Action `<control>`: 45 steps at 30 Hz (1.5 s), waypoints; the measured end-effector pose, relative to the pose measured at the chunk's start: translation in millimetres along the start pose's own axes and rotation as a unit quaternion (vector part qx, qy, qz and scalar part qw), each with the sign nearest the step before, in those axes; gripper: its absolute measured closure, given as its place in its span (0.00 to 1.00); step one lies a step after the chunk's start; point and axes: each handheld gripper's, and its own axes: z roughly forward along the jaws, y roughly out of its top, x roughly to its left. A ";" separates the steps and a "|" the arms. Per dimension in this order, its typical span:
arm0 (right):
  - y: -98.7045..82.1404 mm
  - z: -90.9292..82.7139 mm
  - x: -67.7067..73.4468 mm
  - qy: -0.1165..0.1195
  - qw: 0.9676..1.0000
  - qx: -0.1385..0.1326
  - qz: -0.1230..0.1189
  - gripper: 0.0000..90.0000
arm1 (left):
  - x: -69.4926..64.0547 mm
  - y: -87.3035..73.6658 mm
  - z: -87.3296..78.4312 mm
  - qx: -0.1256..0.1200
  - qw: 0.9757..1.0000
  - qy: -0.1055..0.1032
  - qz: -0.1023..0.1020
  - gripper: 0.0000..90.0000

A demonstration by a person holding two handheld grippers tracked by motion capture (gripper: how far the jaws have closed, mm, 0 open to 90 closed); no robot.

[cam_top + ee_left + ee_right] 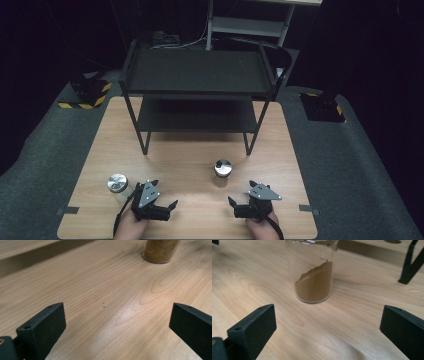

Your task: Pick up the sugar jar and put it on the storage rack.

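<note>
While both grippers rest with jaws apart, the upright spice jar stands just beyond the right gripper, nearer it than the left gripper.

The table is pale wood with a smooth, faintly glossy grain. Both jars are clear glass with shiny metal lids; the shelf rack is matt black metal.

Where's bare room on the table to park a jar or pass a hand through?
Free: the wood between the left gripper and right gripper, and the strip between the shelf rack legs and the two jars. Both rack shelves look bare too. Tight: beside the left jar against the left gripper; the right jar stands apart.
</note>
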 end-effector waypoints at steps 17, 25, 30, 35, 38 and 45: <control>-2.3 -1.6 -2.1 0.006 1.000 -0.005 0.004 0.01 | 9.9 -7.4 -4.0 -0.017 0.999 -0.025 -0.015 0.02; -5.7 -3.3 -2.3 0.002 1.000 -0.014 0.011 0.00 | 6.8 -5.7 -3.3 -0.013 1.000 -0.018 -0.013 0.02; -4.6 -2.7 -2.1 0.003 1.000 -0.012 0.009 0.01 | 7.7 -6.4 -4.1 -0.013 1.000 -0.022 -0.012 0.02; -4.5 -2.6 -4.2 0.007 1.000 -0.011 0.011 0.01 | 4.8 -7.4 -5.9 -0.015 1.000 -0.021 0.002 0.02; -4.3 -2.5 -5.7 0.011 1.000 -0.011 0.012 0.01 | 4.6 -10.1 -8.2 -0.021 0.999 -0.026 0.004 0.02; -4.7 -2.8 -7.2 0.013 1.000 -0.012 0.018 0.01 | 10.4 -11.0 -14.4 -0.033 0.998 -0.061 -0.005 0.02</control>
